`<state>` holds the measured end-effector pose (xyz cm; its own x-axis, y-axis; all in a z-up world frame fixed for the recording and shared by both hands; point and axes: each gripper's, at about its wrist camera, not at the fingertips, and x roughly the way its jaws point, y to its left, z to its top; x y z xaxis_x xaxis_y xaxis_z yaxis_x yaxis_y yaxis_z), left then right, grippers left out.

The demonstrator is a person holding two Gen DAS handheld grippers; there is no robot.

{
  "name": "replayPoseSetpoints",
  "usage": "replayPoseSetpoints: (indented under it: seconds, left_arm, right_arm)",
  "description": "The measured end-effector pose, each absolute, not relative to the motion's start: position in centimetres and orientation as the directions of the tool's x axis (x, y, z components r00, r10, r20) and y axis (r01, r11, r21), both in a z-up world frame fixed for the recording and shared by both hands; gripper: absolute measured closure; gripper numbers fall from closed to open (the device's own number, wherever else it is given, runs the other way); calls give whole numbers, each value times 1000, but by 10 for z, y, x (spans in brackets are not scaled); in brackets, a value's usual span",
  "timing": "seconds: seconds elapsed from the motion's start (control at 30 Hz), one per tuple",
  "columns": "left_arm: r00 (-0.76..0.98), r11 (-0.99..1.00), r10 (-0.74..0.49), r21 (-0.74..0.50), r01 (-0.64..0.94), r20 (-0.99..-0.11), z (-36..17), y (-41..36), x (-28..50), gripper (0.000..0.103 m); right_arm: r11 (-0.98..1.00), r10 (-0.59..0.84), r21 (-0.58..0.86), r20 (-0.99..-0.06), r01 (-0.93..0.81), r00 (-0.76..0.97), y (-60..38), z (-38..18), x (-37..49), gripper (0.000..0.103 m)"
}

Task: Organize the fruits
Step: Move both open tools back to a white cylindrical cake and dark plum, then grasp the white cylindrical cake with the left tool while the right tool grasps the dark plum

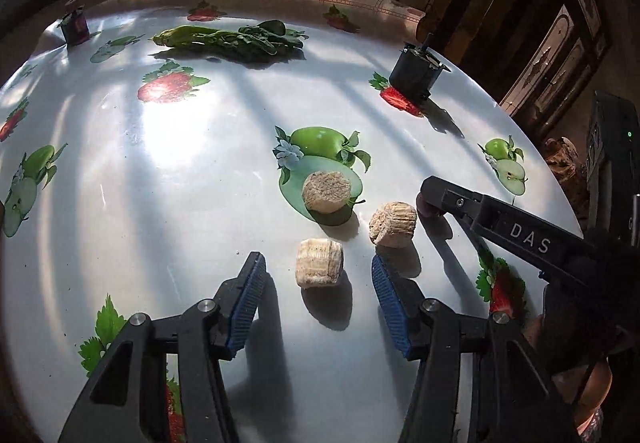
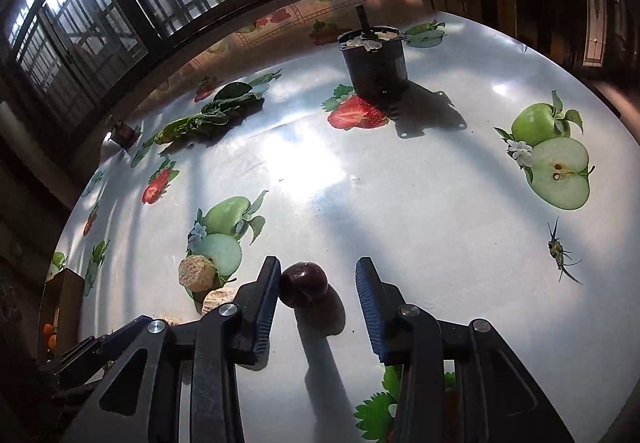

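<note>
Sunlit fruit-print tablecloth [image 2: 420, 203] was seen under both tools. The right gripper [image 2: 318, 293] was held with its jaws apart around a dark plum [image 2: 303, 283], which touched its left pad. The left gripper [image 1: 318, 289] was spread wide around a beige chunk [image 1: 319, 262].

Leafy greens [image 1: 228, 39] are lying across the fruit-print tablecloth [image 1: 120, 171], a black motor [image 2: 374, 59] is standing by a printed strawberry, sunlight's glaring everywhere.
</note>
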<state>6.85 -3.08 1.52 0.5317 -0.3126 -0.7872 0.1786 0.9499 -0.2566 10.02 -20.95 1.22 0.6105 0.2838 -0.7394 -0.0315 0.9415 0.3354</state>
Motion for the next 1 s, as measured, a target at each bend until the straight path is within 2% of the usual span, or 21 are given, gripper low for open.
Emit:
replayPoseSetpoints:
  seconds: [0.07,0.1,0.23,0.33,0.47,0.73,1.0]
  left_arm:
    - [528,950,-310,-235,205,-791,14,-35,67,77]
    - [531,951,-305,-224,212,-791,13,-36,66,79]
    - [540,947,-315,-222,233,-780,12,-35,64,80]
    - [538,943,-328,-236,235,-777,13,-33,63,80]
    - [532,937,-347,-269,221,-772,15,-25,62,80]
    - [589,936,-352,-293,197,-727,34,-7,54,80]
    - [595,933,-358,-298,201,-720,36,-7,52,80]
  right_arm:
    - [946,281,323,-741,-44,610,-204,11,100,61]
    - [951,273,306,-744,-52,610,-201,12,100,61]
    - [969,234,234,-754,-82,613,-186,12,97,61]
    - [977,205,192,-756,-89,621,-180,13,93,69]
    - [971,224,227,-745,-77,628,-188,14,91,75]
    - [974,200,222,-732,-49,651,-195,19,84,76]
    - [974,197,224,-724,-45,661,-203,25,83,79]
